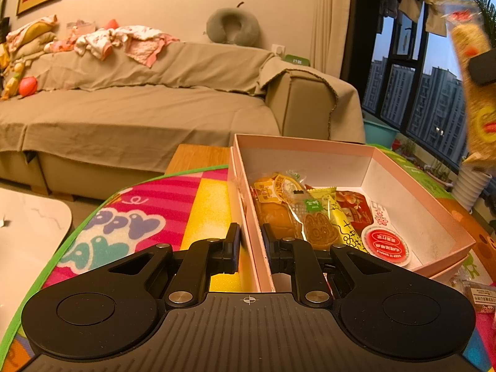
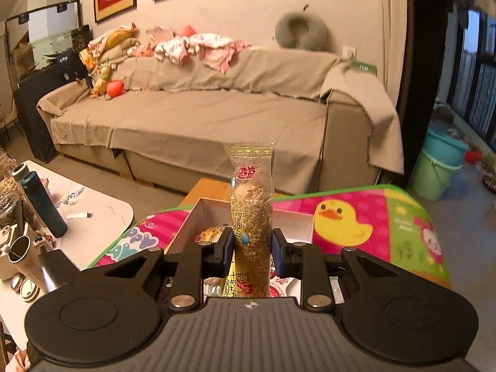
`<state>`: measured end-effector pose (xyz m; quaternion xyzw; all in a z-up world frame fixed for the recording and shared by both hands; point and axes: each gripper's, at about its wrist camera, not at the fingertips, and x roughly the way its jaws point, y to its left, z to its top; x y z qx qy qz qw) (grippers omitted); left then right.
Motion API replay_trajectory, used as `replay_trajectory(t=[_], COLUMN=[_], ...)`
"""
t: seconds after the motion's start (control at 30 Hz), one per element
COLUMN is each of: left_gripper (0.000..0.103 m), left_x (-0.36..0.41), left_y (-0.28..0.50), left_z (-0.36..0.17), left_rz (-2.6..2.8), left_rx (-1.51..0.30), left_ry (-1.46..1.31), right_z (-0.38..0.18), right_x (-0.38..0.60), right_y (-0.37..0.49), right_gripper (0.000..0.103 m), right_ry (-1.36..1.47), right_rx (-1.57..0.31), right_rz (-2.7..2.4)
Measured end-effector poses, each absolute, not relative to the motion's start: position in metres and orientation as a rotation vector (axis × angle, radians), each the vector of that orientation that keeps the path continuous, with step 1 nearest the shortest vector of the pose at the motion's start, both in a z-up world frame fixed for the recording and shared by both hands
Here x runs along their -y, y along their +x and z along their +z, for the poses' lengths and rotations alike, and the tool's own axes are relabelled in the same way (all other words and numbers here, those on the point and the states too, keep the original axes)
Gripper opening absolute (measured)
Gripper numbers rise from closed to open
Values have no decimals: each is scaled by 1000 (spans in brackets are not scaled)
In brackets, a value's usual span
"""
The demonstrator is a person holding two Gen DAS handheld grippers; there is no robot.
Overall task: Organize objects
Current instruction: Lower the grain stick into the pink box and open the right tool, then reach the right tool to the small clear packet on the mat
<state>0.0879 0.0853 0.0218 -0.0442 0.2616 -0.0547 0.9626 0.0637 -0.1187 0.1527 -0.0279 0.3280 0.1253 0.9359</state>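
Observation:
A pink open box (image 1: 403, 183) lies on a colourful play mat (image 1: 148, 217) and holds several wrapped snacks (image 1: 313, 214). My left gripper (image 1: 250, 241) is shut on the box's near-left wall (image 1: 252, 248), one finger outside, one inside. My right gripper (image 2: 252, 245) is shut on a sesame snack bar in a clear wrapper (image 2: 251, 217), held upright above the box (image 2: 198, 210). The same bar shows blurred at the right edge of the left wrist view (image 1: 474, 71).
A covered sofa (image 1: 139, 108) stands behind the mat. A white side table (image 2: 93, 217) at left carries a dark bottle (image 2: 40, 201), jars and cups. A green bucket (image 2: 437, 170) stands on the floor at right. More snack packets (image 1: 477, 294) lie right of the box.

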Motion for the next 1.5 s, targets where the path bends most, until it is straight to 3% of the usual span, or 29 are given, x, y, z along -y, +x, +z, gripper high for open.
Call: replay_trajectory(t=[0.7, 1.0, 1.07, 1.23, 1.4, 1.5], left_gripper=[17, 17, 17, 17, 17, 17], left_x=[-85, -85, -85, -85, -85, -85], left_y=[87, 87, 87, 87, 87, 87], left_z=[22, 22, 22, 22, 22, 22], left_rz=[-113, -113, -114, -114, -115, -115], left_rx=[-531, -531, -531, -531, -531, -530], left_ry=[-90, -90, -90, -91, -91, -91], right_z=[133, 116, 109, 74, 16, -9], right_x=[110, 135, 146, 187, 216, 223], right_y=[87, 101, 109, 143, 175, 182], right_gripper=[27, 39, 49, 56, 55, 48], right_ry=[-66, -44, -26, 84, 145, 148], right_rx=[-716, -758, -773, -870, -994, -1027], right_rz=[249, 167, 128, 2, -107, -127])
